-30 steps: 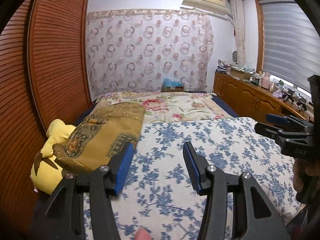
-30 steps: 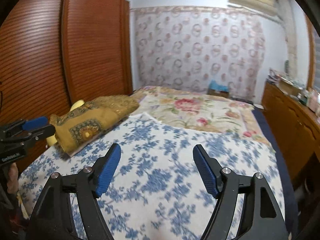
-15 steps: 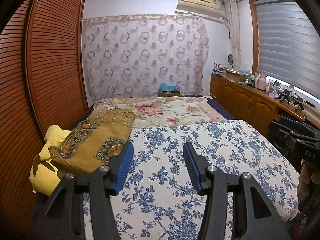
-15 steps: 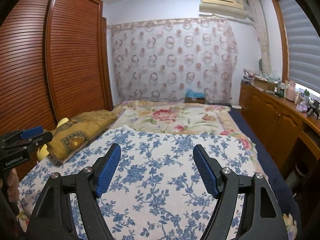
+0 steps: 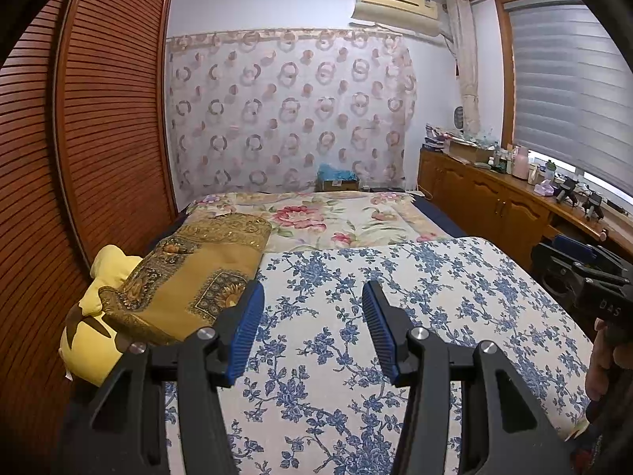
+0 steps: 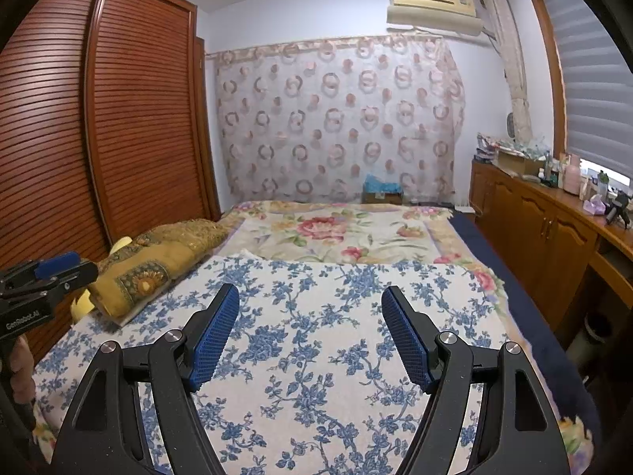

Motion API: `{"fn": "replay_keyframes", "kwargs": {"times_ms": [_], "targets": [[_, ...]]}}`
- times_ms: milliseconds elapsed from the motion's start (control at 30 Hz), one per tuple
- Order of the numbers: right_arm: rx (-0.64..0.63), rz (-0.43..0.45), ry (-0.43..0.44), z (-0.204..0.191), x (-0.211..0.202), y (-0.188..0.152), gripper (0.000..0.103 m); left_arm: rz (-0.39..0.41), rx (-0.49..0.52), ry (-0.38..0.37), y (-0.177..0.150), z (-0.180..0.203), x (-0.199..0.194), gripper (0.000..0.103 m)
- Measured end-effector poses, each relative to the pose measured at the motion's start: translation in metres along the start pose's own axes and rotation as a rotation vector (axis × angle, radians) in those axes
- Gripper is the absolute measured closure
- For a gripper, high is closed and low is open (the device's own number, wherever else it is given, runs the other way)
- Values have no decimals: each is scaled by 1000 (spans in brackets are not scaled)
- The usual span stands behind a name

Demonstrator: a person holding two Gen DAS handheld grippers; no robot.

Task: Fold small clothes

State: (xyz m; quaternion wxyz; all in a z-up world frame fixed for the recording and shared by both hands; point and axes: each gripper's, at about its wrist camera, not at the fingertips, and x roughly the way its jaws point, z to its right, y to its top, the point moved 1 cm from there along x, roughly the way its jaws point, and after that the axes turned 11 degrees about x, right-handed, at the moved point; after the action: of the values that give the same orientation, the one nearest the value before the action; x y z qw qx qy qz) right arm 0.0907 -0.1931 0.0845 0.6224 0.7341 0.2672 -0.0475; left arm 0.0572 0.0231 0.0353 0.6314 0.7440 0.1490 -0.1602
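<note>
Blue-flowered white cloth (image 5: 395, 316) spread flat across the bed's near end

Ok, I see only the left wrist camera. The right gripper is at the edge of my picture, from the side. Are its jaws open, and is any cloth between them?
Observer: The right gripper is open, with nothing between its pads; the blue floral cloth lies flat below it.
Operator: Is there a small garment near the right edge of that cloth? The gripper hides it from me.
Observer: No garment shows there; only the dark blue sheet runs along that edge.
</note>
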Motion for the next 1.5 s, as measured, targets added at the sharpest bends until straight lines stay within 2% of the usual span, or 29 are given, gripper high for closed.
{"fn": "replay_keyframes", "kwargs": {"times_ms": [1500], "targets": [[0, 7, -2, -2, -4, -1, 26, 9, 6, 19, 0, 0, -2, 52]]}}
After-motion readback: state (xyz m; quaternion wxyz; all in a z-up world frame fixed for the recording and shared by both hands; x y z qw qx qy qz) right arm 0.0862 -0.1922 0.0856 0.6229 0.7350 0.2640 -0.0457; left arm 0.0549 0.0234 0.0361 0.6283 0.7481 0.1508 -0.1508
